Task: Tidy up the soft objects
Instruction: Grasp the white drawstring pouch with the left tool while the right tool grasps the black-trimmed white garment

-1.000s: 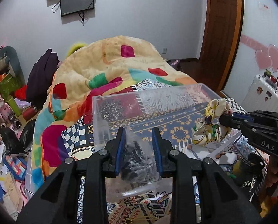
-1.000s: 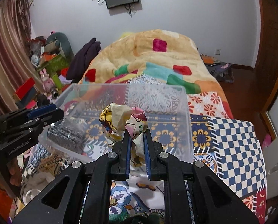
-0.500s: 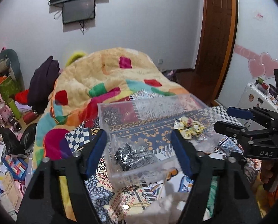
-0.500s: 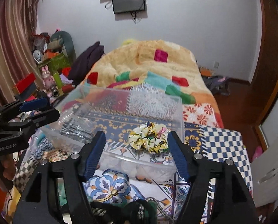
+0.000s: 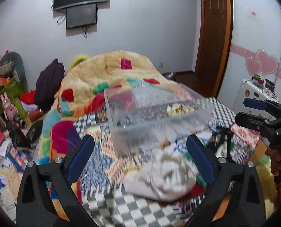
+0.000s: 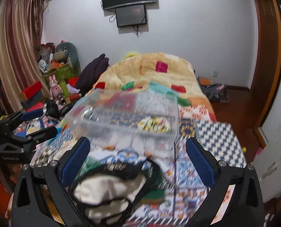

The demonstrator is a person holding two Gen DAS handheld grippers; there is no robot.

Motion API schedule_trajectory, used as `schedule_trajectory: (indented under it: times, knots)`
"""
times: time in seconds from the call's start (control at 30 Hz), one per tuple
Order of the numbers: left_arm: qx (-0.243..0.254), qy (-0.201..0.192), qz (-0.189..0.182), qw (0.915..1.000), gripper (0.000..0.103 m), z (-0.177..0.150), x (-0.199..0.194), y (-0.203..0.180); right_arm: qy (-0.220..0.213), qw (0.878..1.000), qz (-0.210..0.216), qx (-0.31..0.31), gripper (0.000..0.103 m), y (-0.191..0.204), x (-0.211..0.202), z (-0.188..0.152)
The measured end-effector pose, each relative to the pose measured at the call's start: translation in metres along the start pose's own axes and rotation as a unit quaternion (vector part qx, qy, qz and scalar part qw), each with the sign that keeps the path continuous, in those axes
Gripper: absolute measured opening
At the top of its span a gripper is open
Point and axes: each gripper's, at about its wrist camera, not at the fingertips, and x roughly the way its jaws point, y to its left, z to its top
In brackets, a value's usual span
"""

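Scrunchie [image 6: 153,125], yellow and patterned, lies inside the clear plastic bin [image 6: 121,138] on the bed [image 6: 216,138], toward the bin's 3 o'clock side; a dark item [image 5: 124,122] sits toward 9 o'clock. Left tongs [image 5: 140,155] are spread wide and empty over a blurred white cloth [image 5: 165,176]. Right tongs [image 6: 136,155] are also wide and empty, above a cream cloth with black trim [image 6: 106,191]

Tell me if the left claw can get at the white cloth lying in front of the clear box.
Probably yes. The left claw is open, the white cloth lies between its fingers on the bed, nothing covers it, and the clear box sits behind.
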Motion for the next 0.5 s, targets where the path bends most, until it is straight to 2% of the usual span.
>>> schedule_trajectory:
  times: [0.27,0.5]
  knots:
    - [-0.003,0.051,-0.021,0.9985,0.099,-0.044,0.003,-0.009,0.06,0.997,0.048,0.022,0.101,0.024,0.012,-0.037]
    - [-0.002,0.063,-0.045,0.997,0.099,-0.054,0.01,-0.02,0.084,0.995,0.058,-0.003,0.101,0.046,0.015,-0.053]
